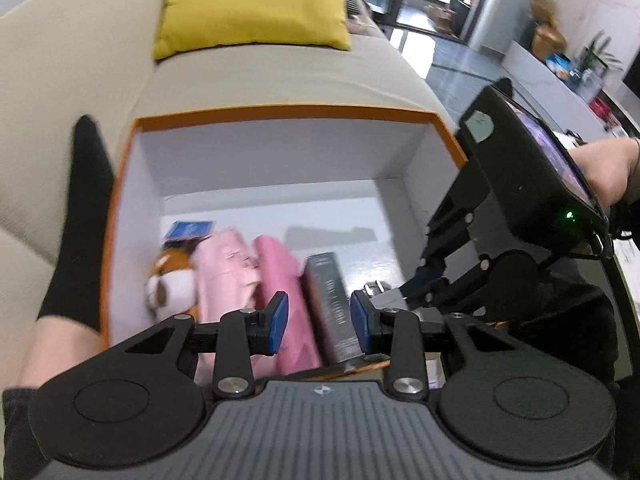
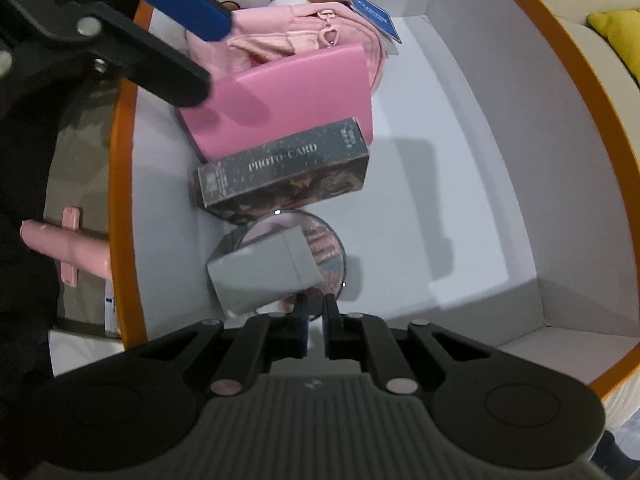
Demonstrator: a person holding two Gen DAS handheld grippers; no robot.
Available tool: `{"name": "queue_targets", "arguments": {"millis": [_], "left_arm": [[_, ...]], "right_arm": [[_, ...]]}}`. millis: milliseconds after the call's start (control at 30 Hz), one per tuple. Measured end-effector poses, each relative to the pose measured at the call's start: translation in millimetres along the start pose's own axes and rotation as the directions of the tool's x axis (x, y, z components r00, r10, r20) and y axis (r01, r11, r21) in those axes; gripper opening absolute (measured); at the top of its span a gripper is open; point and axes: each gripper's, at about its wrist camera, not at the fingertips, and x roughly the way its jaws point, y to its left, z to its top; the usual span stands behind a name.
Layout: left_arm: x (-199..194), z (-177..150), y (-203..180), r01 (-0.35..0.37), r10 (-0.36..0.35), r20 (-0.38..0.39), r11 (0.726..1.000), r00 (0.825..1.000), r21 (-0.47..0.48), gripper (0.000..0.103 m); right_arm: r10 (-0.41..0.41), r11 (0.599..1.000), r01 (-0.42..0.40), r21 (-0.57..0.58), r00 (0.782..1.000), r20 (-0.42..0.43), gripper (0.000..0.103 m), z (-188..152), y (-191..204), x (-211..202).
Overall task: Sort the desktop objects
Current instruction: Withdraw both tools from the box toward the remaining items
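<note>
Right tongs (image 2: 315,312) pointing steeply down into white-lined, orange-rimmed cardboard box (image 2: 500,128), pads nearly pressed together, nothing visibly pinched. Just ahead, touching or nearly so: small grey rectangular box (image 2: 264,276), tilted atop round patterned compact (image 2: 324,248), long axis slanting leftward from the tips. Beyond: dark "PHOTO CARD" carton (image 2: 280,168), pink flat case (image 2: 288,100), pale pink pouch (image 2: 280,36). Left tongs (image 1: 319,320) spread, empty, above box's near edge. Judged nearer: right.
</note>
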Motion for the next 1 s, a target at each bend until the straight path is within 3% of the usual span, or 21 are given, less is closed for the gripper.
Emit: {"name": "queue_targets", "arguments": {"millis": [133,200,367,433,767,867,1000], "left_arm": [[-13,-11,7,0.0,0.0,0.001,1.0,1.0,-0.03,0.039],[-16,-18,9,0.001,-0.001,-0.001,0.999,1.0,-0.042,0.039],[-31,-27,19,-0.005,0.01,0.047,0.996,0.999,-0.092,0.039],[-37,-29,23,0.001,0.006,0.061,0.994,0.998,-0.107,0.039],[-53,-40,26,0.009,0.004,0.11,0.993,0.994,-0.118,0.039],[-62,-46,23,0.015,-0.003,0.126,0.996,0.992,-0.091,0.039],[-73,-56,22,0.002,0.007,0.134,0.998,0.991,-0.068,0.039]], "right_arm": [[0.037,0.998,-0.037,0.052,0.999,0.006,0.009,3,-5,0],[0.071,0.989,-0.068,0.135,0.997,-0.02,0.008,6,-12,3],[0.174,0.925,-0.135,0.354,0.981,-0.083,0.009,6,-31,7],[0.196,0.919,-0.149,0.365,0.976,-0.096,0.009,6,-31,7],[0.124,0.937,-0.093,0.336,0.99,-0.073,0.009,3,-24,-6],[0.061,0.946,-0.038,0.323,0.996,-0.062,0.009,-4,-20,-18],[-0.069,0.943,0.053,0.327,0.997,0.037,0.01,-21,-7,-52]]}}
